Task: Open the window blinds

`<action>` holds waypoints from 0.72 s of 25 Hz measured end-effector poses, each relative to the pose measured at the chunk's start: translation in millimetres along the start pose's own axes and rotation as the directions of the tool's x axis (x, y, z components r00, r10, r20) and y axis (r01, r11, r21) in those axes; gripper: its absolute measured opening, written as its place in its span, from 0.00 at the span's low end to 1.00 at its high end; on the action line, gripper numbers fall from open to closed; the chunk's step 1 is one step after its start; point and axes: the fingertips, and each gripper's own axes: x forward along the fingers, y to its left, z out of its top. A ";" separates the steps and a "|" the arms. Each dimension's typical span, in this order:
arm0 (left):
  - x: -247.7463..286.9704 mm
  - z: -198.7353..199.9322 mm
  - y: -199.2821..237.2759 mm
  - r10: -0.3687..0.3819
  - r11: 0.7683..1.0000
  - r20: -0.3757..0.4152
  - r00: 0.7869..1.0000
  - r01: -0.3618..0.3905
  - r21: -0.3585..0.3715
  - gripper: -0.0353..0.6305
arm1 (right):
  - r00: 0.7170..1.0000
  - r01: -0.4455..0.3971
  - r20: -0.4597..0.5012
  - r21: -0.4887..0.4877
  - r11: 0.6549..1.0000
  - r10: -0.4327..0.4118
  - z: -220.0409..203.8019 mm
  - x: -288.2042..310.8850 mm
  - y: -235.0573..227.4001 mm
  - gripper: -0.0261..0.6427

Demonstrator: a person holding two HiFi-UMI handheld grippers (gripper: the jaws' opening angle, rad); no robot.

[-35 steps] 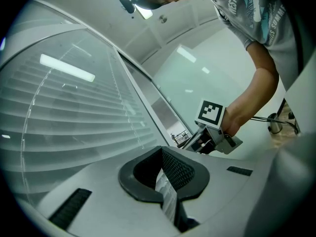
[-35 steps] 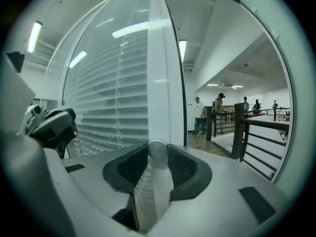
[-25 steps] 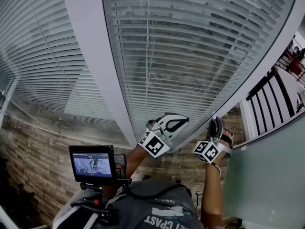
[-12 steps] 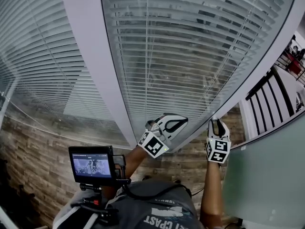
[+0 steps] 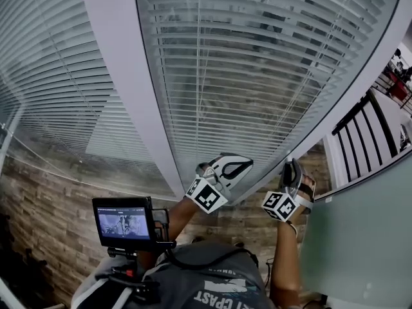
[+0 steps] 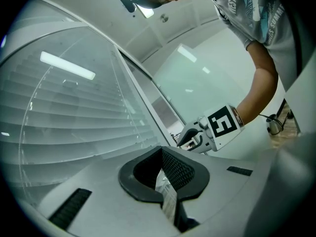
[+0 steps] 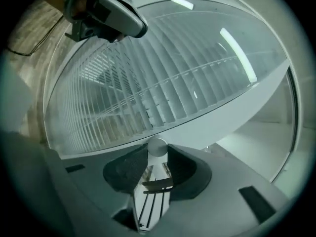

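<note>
the fingers of my right gripper point(image 7: 158, 157) are clenched on a small white round knob point(image 7: 157, 146). the knob sticks out of the sloping window frame point(image 5: 338, 108) at the near right corner of the blinds point(image 5: 257, 76), its long axis running back along my jaws. my left gripper point(image 6: 165, 181), jaws pressed together on nothing, hangs just left of it. by my judgement, the twist about that axis falls to the right hand.

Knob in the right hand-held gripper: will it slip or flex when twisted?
The white knob looks short and solid, so probably stiff. Its smooth surface might slip. It sits at the window frame, so it likely turns rather than lifts.
</note>
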 end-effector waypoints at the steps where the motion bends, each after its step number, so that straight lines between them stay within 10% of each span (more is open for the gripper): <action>1: 0.8 0.3 -0.4 -0.002 1.000 0.001 1.000 0.002 0.000 0.06 | 1.000 -0.004 0.006 0.013 1.000 0.004 0.5 -0.5 -0.8 0.20; 7: 1.0 -0.9 1.8 -0.001 1.000 0.005 1.000 0.001 0.001 0.06 | 0.994 -0.092 0.082 0.249 0.964 0.074 3.6 1.4 0.1 0.20; 12: -1.3 -3.5 0.9 0.003 1.000 -0.003 1.000 -0.003 -0.002 0.06 | 0.962 -0.259 0.252 0.712 0.653 0.106 3.9 -3.0 -12.0 0.20; 18: -2.7 -6.5 -1.3 0.005 1.000 -0.005 1.000 -0.005 -0.001 0.06 | 0.953 -0.299 0.284 0.839 0.455 0.102 -1.1 1.1 -10.8 0.19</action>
